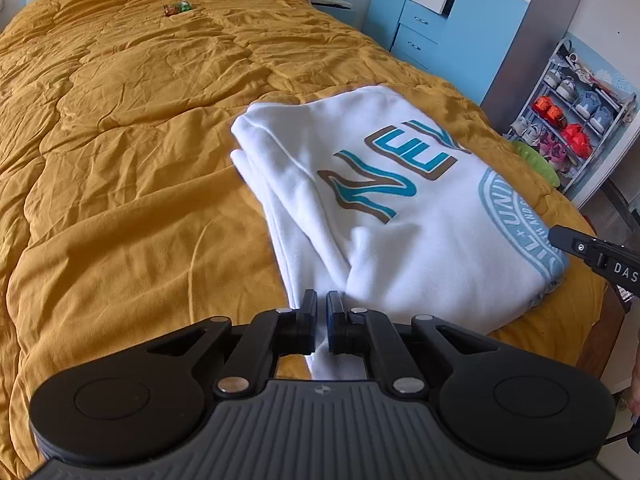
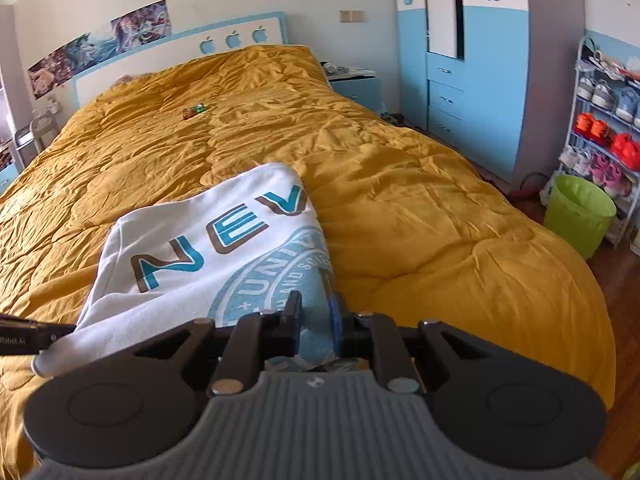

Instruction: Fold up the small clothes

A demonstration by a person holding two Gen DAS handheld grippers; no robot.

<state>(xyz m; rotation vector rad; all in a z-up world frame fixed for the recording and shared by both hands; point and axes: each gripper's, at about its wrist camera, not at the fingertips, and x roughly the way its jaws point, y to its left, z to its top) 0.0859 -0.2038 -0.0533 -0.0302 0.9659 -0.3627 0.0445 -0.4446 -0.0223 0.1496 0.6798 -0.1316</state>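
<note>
A white shirt with blue lettering and a round blue print is seen lying on the yellow quilt near the foot of the bed, already doubled over on itself, with layered edges visible along its left side. The fold is judged to be well begun but not finished: the bundle is uneven and both near corners are held off the quilt. The left gripper is clamped on the near left corner, white cloth being pinched between its jaws. The right gripper is closed on the near right edge, where the blue print is caught between the fingers. A further fold and a smoothing down are judged to be left. No other clothes can be seen on the bed, so how many remain cannot be told. A green bin is stood on the floor beside the shoe rack; its inside is not shown. Shoes are kept on the rack's shelves. A small wrapper is left further up the quilt.
</note>
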